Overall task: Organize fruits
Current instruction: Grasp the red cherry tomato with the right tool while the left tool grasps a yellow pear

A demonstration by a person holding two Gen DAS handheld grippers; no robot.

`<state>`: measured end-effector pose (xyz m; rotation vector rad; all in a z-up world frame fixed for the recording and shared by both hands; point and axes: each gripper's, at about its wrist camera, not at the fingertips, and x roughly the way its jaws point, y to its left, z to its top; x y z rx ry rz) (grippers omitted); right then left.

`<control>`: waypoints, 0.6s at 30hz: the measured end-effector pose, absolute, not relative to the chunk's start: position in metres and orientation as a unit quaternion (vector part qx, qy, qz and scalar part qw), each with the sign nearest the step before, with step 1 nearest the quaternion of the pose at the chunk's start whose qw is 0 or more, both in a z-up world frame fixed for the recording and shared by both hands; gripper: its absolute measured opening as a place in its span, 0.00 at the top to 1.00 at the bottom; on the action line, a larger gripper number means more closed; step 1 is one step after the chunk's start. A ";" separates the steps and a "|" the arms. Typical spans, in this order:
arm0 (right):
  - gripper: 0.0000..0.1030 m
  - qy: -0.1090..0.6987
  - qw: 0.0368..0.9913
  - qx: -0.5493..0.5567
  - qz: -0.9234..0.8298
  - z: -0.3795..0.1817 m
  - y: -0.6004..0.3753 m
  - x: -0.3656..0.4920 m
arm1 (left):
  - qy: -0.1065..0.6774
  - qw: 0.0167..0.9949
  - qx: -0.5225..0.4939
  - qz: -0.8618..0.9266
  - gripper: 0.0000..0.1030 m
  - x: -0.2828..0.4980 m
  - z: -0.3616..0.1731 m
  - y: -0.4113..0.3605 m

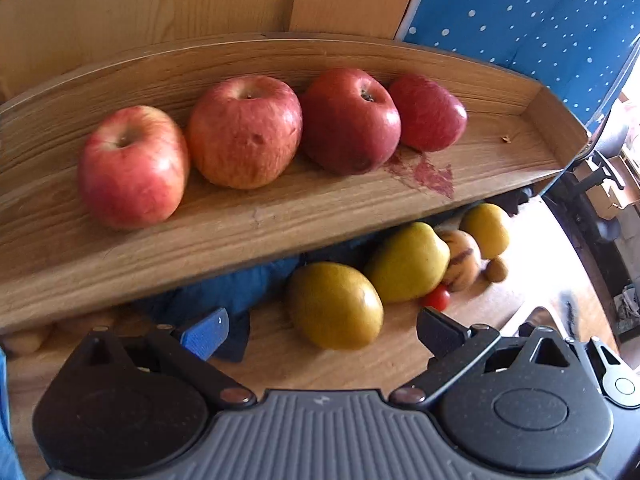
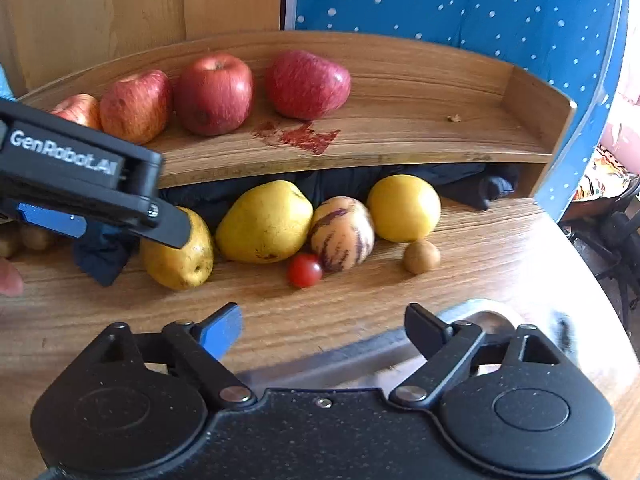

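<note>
Holding your left tongs [image 1: 316, 334] wide open and empty, you had them just in front of the nearest yellow pear [image 1: 334, 306] on the worktop [image 2: 460, 300]. In the right view those left tongs [image 2: 132, 222] showed one black finger [image 2: 170, 226] in front of that same pear [image 2: 178, 256]; I could not tell if it touched. Your right tongs [image 2: 324, 330] were wide open too, with nothing in them, low over the worktop and apart from the fruit.

Four red apples sat in a row on the wooden shelf [image 1: 280, 220]: the first apple [image 1: 134, 166] on the left, the second apple [image 1: 246, 132] beside it, the third apple [image 1: 350, 120] next, and the fourth apple [image 1: 428, 112] last. A red stain [image 1: 428, 172] marked the shelf in front of the last two.

Under the shelf lay more fruit in a line. You had a second yellow pear [image 2: 264, 222], a striped fruit [image 2: 342, 234] touching it, and a round yellow fruit [image 2: 404, 208] at the end. A small red tomato [image 2: 305, 270] sat in front of the striped fruit, and a little brown fruit [image 2: 421, 257] sat just beside the round yellow one. A dark blue cloth [image 2: 104, 256] lay behind, under the shelf.
</note>
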<state>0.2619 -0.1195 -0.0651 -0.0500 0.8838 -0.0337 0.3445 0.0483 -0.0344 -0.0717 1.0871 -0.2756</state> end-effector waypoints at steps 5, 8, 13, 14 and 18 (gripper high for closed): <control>0.33 0.426 0.904 -0.018 -0.026 -0.076 -0.115 0.275 | 0.525 0.838 -0.056 -0.140 0.13 0.358 -0.047 0.049; 0.44 0.429 0.903 -0.018 -0.027 -0.081 -0.114 0.282 | 0.534 0.829 -0.079 -0.148 0.20 0.362 -0.054 0.051; 0.53 0.431 0.902 -0.018 -0.023 -0.087 -0.110 0.290 | 0.542 0.821 -0.102 -0.151 0.31 0.369 -0.059 0.055; 0.54 0.432 0.901 -0.018 -0.023 -0.088 -0.110 0.291 | 0.543 0.819 -0.105 -0.151 0.33 0.370 -0.060 0.056; 0.57 0.428 0.903 -0.013 -0.026 -0.089 -0.108 0.294 | 0.545 0.816 -0.118 -0.151 0.35 0.372 -0.062 0.056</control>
